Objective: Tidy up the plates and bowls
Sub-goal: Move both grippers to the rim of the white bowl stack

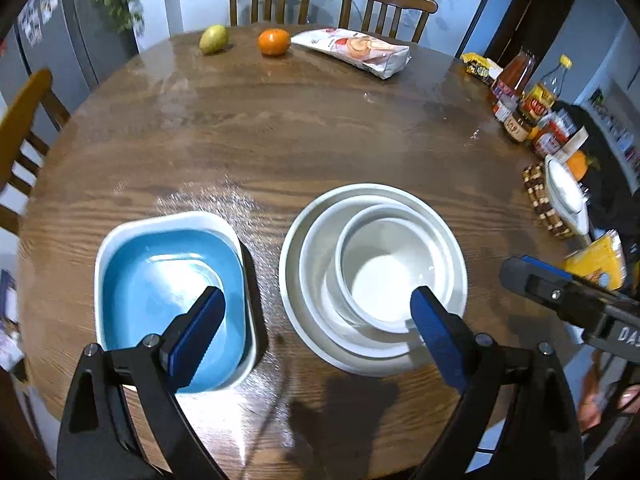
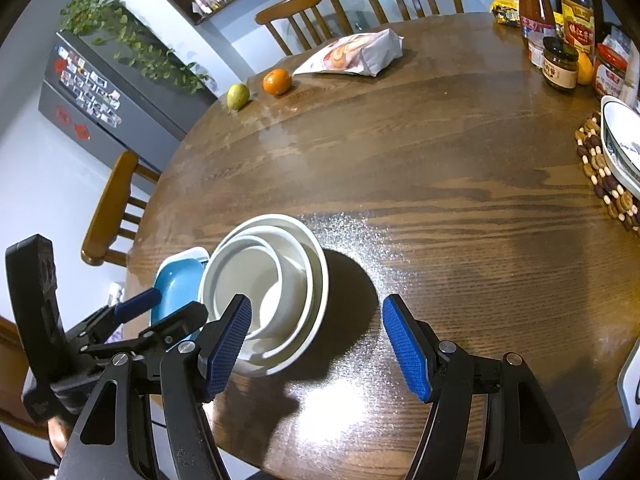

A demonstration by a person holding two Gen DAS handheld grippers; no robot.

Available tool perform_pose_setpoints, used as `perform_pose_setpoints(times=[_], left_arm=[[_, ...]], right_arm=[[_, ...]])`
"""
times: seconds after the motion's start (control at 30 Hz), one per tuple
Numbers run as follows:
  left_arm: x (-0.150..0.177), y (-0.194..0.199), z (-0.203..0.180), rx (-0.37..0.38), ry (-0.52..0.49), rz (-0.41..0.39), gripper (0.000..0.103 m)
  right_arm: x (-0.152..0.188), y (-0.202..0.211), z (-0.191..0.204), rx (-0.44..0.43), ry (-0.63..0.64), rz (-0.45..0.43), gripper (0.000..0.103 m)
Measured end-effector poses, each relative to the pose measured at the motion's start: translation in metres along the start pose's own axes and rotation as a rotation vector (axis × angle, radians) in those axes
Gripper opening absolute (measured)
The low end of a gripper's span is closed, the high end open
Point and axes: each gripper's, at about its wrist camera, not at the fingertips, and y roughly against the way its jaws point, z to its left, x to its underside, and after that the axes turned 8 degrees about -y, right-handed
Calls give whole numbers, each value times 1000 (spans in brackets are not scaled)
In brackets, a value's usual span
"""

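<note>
White letters "DA" on the right gripper [image 1: 592,312]; bottle labels illegible.

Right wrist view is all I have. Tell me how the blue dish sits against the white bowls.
Observer: The blue dish is nested in a white rectangular dish, apart from the white bowl stack, with a strip of bare table between them.
Operator: Report the left gripper's jaws.
Observer: The left gripper is open and empty, hovering above both stacks.
Operator: Check to the right of my right gripper.
Observer: A yellow packet lies by the table's edge just beyond the right gripper.
</note>
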Motion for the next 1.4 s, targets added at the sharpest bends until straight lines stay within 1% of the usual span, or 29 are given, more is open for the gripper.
perform_pose_setpoints(times=[0.07, 0.1, 0.2, 0.27, 0.33, 0.4, 0.43, 0.47, 0.5, 0.53, 0.6, 0.63, 0.67, 0.73, 1.0, 1.07, 1.13, 1.27, 1.37, 1.4], left_arm=[[0, -1, 9, 59, 51, 13, 89], [-1, -1, 13, 73, 70, 17, 89], [-3, 1, 20, 85, 104, 18, 88], [-4, 1, 26, 106, 132, 22, 81], [-4, 0, 32, 127, 163, 33, 79], [-4, -1, 37, 121, 179, 41, 78], [-3, -1, 39, 120, 185, 42, 74], [-3, -1, 42, 127, 196, 45, 69], [-2, -1, 45, 135, 205, 50, 66], [-2, -1, 46, 140, 211, 55, 64], [-3, -1, 49, 136, 219, 59, 64], [-3, -1, 50, 138, 224, 59, 61], [-4, -1, 52, 145, 231, 60, 57], [-5, -3, 55, 150, 239, 66, 54], [-5, -5, 57, 104, 215, 72, 53], [-5, -6, 57, 86, 200, 75, 51], [-4, -8, 57, 85, 196, 81, 49], [-5, -11, 56, 69, 182, 86, 49], [-5, -13, 57, 75, 183, 92, 49], [-5, -15, 58, 76, 185, 97, 49]], right_arm=[[1, 1, -2, 3, -4, 0, 69], [1, 0, -3, 5, -7, -1, 69], [2, 0, -7, 8, -24, -3, 69], [2, -1, -10, 11, -34, -1, 69], [3, -2, -13, 15, -45, 3, 69], [4, -4, -16, 16, -55, 8, 69], [5, -5, -17, 16, -60, 10, 69], [5, -6, -18, 16, -64, 13, 69], [6, -7, -19, 17, -66, 14, 69], [5, -8, -20, 18, -70, 17, 69], [5, -10, -22, 19, -73, 21, 69], [4, -11, -22, 18, -75, 22, 69], [4, -12, -22, 17, -76, 22, 69], [3, -13, -24, 18, -78, 21, 69], [0, -16, -26, 19, -89, 25, 69], [-1, -16, -26, 23, -83, 23, 69], [-2, -16, -25, 28, -73, 20, 69], [-3, -16, -23, 31, -65, 17, 68], [-4, -18, -23, 29, -65, 19, 61], [-4, -20, -24, 20, -71, 27, 57]])
